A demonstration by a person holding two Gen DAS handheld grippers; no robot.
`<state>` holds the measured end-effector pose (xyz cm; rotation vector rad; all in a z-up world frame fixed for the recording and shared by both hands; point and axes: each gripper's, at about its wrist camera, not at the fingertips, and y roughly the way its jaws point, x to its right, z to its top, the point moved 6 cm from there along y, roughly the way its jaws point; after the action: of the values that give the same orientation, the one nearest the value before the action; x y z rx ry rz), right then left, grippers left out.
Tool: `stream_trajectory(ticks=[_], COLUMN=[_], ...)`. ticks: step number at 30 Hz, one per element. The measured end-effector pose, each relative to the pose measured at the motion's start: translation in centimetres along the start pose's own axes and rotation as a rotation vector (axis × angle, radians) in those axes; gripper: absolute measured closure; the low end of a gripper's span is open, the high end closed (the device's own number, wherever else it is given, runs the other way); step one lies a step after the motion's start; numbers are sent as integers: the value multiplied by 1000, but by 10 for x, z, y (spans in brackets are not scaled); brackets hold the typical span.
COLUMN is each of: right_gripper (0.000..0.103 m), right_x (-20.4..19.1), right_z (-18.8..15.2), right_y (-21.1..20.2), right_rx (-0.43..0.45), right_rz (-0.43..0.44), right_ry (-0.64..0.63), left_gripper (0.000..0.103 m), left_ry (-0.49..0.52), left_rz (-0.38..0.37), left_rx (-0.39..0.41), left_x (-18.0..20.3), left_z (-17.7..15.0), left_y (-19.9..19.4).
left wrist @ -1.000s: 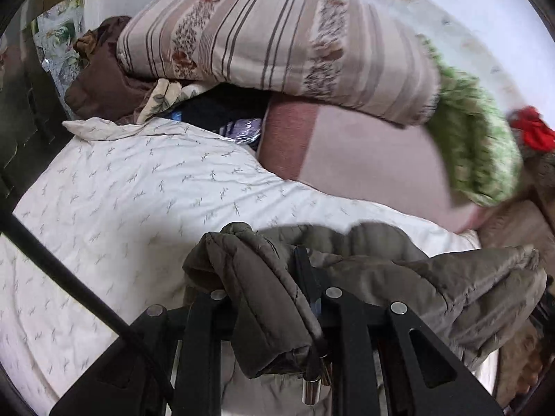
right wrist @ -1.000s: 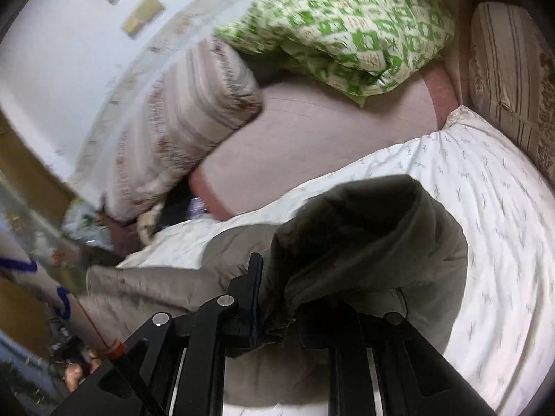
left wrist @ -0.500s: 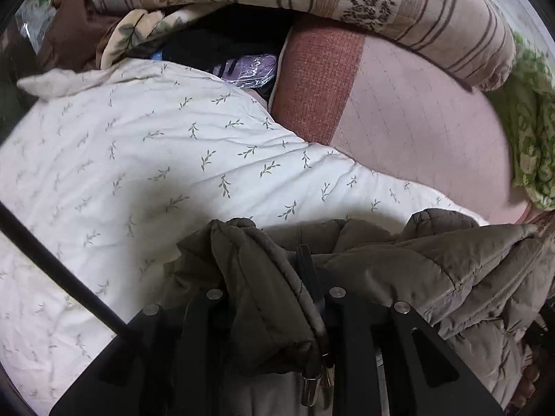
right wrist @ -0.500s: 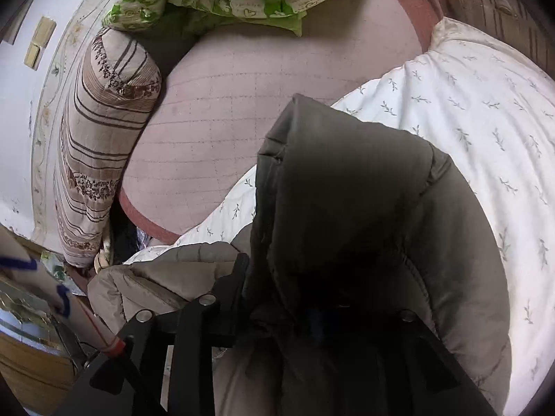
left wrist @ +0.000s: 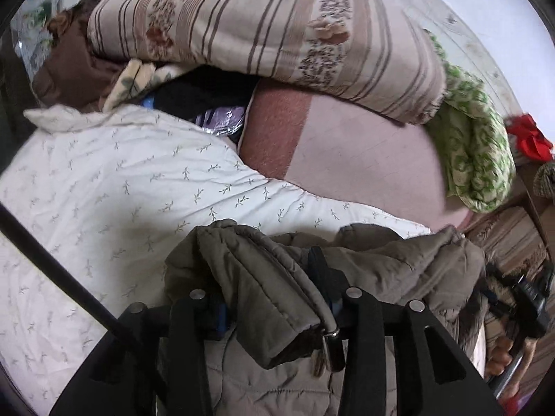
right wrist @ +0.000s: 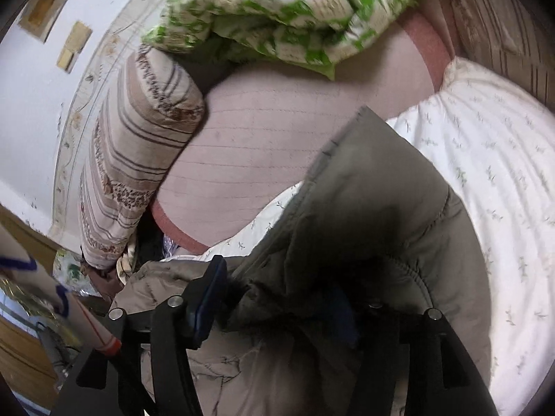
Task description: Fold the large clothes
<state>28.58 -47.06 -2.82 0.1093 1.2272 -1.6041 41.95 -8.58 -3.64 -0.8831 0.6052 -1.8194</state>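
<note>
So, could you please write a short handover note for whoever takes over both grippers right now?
Left gripper: shut on a bunched fold of the olive padded jacket, zipper pull dangling beside it.
Right gripper: shut on another part of the same jacket, which drapes over its fingers.
The jacket hangs between both grippers above the white leaf-print quilt; pillows are piled behind.
Done: both grips are secured. No finished fold is visible.
Left: spread it flat on the quilt, then probably fold sleeves and body.
</note>
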Motion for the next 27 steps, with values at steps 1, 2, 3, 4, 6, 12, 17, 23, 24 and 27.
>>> stream_trajectory(ticks=[1,2,3,4,6,12,17,23,24,27], right_gripper=[28,28,27,27,27,33,37,38,38,36], right_x=[-8,-18,-29,-37,-60,-105,-121,-118,-115,-99], right_z=[1,1,1,-1,-11,-69,-110,-118,-116,-117], right_y=[-8,-17,-23,-27,-36,-23,19,87,101,146], right_rx=[21,40,47,50,50,-23,-101,-109,-111,-147], right_rz=[-10,-13,-9,-10,-30,-103,-131,-233,-252,-314], right_ry=[-27,-55,-80,-105,-205,-464,-544,-558,-543,-505], left_gripper=[63,61,60,59,57,41,31,31,31,31], left_ry=[5,1,-15,-32,-62,-107,-127,-37,-20,11], left_rz=[-6,-15,-33,-48,-83,-155,-106,96,120,123], left_rx=[1,0,-2,-2,9,70,148,187,182,157], left_x=[2,2,2,1,1,-2,-21,-41,-44,-54], left_z=[-2,-3,-5,-6,-8,-7,-5,-47,-59,-92], left_y=[-4,-7,-11,-15,-26,-63,-90,-100,-97,-83])
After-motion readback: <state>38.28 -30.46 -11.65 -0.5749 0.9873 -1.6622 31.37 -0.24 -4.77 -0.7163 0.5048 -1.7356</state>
